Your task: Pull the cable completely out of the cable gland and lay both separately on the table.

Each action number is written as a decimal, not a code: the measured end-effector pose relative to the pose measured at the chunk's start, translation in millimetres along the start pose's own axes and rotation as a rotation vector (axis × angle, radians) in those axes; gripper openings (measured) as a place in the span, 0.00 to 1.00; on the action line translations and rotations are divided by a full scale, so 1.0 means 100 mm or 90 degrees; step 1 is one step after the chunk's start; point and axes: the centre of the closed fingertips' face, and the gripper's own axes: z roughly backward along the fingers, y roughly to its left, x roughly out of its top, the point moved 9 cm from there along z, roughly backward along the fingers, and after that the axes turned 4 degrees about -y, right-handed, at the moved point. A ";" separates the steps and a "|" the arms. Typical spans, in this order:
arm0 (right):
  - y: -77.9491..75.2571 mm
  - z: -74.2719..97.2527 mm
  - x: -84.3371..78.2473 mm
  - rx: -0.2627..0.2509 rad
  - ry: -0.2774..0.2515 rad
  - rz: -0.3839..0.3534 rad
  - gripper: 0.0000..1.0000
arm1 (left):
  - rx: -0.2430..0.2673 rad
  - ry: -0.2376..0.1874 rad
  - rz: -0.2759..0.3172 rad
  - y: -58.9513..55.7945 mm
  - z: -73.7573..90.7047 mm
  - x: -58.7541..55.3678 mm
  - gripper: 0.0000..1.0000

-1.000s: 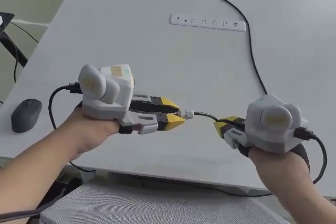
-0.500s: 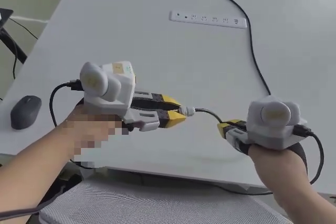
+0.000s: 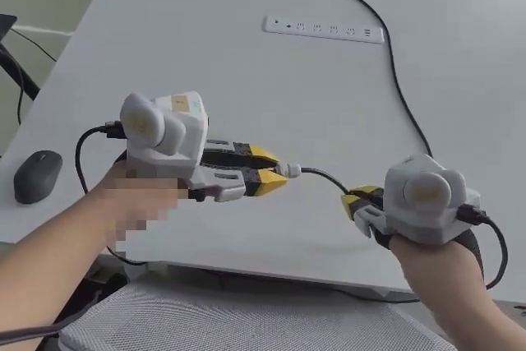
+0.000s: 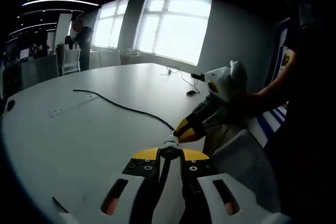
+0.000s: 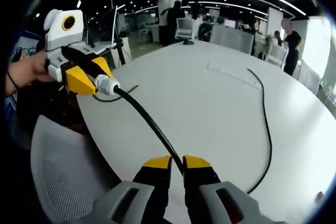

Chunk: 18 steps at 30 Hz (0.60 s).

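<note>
Head view: I'm seeing the left gripper (image 3: 279, 172) clenching the gland (image 3: 289, 170) at its jaw tips, up in the air over the near edge of the table (image 3: 205, 63). The cable (image 3: 325, 177) is coming out of the gland and sagging across to the right gripper (image 3: 352, 200), which is pinching it. The power strip (image 3: 325, 30) is lying on the far side, with its black cord (image 3: 399, 80) trailing toward the right gripper. The mouse (image 3: 37, 176) is sitting at the left edge, and the mesh chair (image 3: 246, 322) is below both grippers.

Left gripper view: the jaws are squeezing the gland, its white end poking past the tips. The right gripper is sitting just beyond and blocking most of the cable.

Right gripper view: the jaws are clamping the cable, which is stretching up-left to the gland in the left gripper's yellow tips. The cord is curving across the table on the right. People are standing in the room behind.
</note>
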 end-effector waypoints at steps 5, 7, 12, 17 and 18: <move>0.11 0.09 0.19 0.024 -0.037 0.032 0.16 | 0.005 0.001 0.003 0.01 0.02 0.00 0.15; 0.13 0.11 0.27 0.023 -0.051 0.073 0.15 | 0.003 0.002 0.002 0.01 0.03 0.00 0.15; 0.27 0.10 0.49 0.047 -0.060 0.205 0.15 | -0.001 0.005 -0.002 0.00 0.02 0.00 0.15; 0.35 0.05 0.58 0.072 -0.062 0.305 0.12 | -0.006 0.010 -0.002 -0.01 0.02 -0.01 0.15; 0.37 0.04 0.59 0.079 -0.057 0.321 0.11 | -0.008 0.012 -0.003 -0.01 0.02 -0.01 0.15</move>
